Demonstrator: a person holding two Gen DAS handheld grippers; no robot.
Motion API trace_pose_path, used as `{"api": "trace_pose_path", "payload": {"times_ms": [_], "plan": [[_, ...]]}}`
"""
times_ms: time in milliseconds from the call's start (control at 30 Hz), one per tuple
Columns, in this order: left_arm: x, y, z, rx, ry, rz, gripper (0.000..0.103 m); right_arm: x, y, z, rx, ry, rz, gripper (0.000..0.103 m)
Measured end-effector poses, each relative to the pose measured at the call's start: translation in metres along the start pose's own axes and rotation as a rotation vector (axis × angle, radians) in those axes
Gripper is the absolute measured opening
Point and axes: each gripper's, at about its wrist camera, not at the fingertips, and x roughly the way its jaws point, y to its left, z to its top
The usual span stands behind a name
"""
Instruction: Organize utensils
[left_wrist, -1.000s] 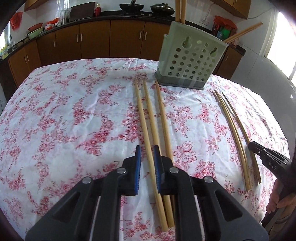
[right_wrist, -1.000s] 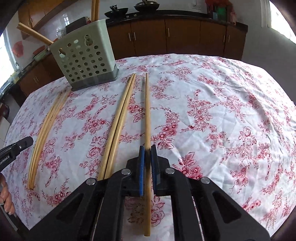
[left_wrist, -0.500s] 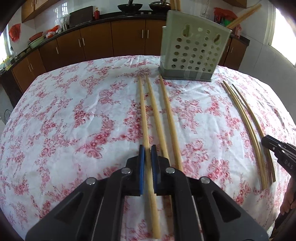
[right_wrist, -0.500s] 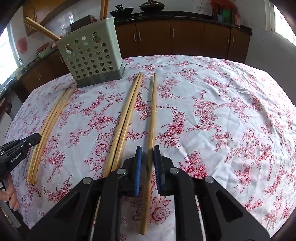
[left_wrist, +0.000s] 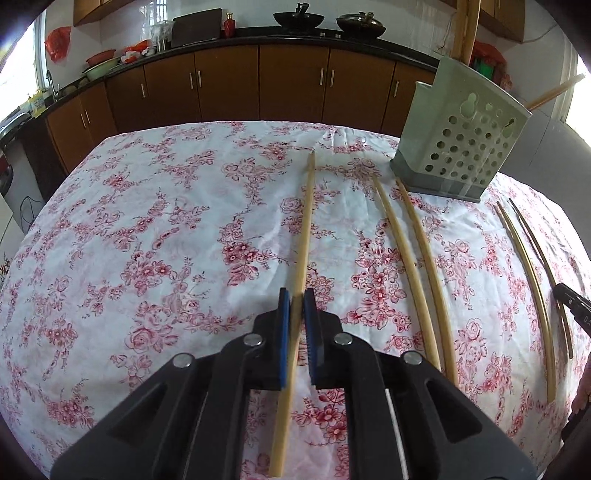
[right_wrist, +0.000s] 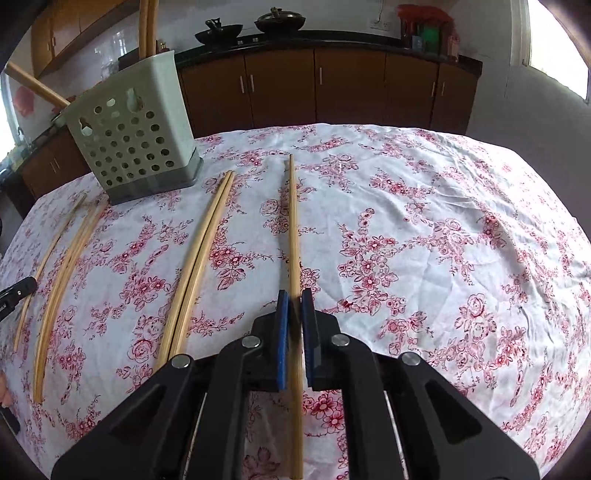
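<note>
My left gripper (left_wrist: 296, 297) is shut on a long bamboo chopstick (left_wrist: 305, 229) that points away from me, lifted over the floral tablecloth. My right gripper (right_wrist: 295, 298) is shut on another long bamboo chopstick (right_wrist: 293, 221). A pale green perforated utensil holder (left_wrist: 458, 147) stands at the far side, also in the right wrist view (right_wrist: 133, 136), with several chopsticks sticking out of its top. A pair of chopsticks (left_wrist: 417, 266) lies on the cloth, seen also in the right wrist view (right_wrist: 199, 258).
Several thinner chopsticks (left_wrist: 532, 280) lie near the table's edge, also in the right wrist view (right_wrist: 62, 269). The other gripper's tip (left_wrist: 572, 306) shows at the frame edge. Brown kitchen cabinets (left_wrist: 258, 88) run behind the round table (left_wrist: 147, 221).
Both grippers have closed on a chopstick each and lifted it. The left one has shifted left, away from the pair on the cloth and the holder.
</note>
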Motion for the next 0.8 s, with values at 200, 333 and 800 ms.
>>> {"api": "trace_pose_path", "payload": {"times_ms": [200,333,800], "plan": [[-0.0017,0.0004,-0.0025,-0.014,-0.002,-0.014,0.012,-0.001,-0.0003,-0.0014,0.003,0.001,0.0,0.009],[-0.0022,-0.001,-0.0043,-0.007,-0.002,-0.005,0.012,-0.0008,0.0,-0.0011,0.006,0.001,0.003,0.009],[-0.0016,-0.0011,-0.0046,-0.013,-0.003,-0.012,0.012,-0.0012,0.0021,-0.0006,0.005,0.0,0.003,0.009]]}}
